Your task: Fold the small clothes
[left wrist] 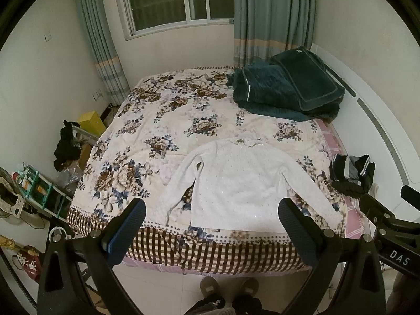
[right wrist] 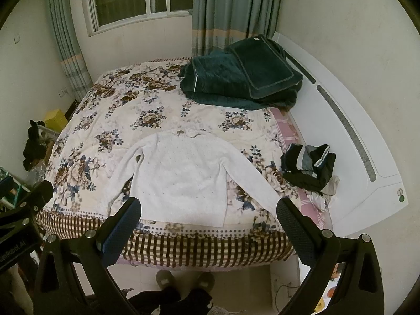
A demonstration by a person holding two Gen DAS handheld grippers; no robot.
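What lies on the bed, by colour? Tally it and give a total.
White: 1, the knit sweater, spread flat near the foot edge.
Dark teal: 1, the bedding pile at the far right corner.
Black and grey: 1, the heap of small clothes at the right edge.
Total: 3

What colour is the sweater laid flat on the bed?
White; the sweater shows best in the right wrist view, spread on the floral bedspread.
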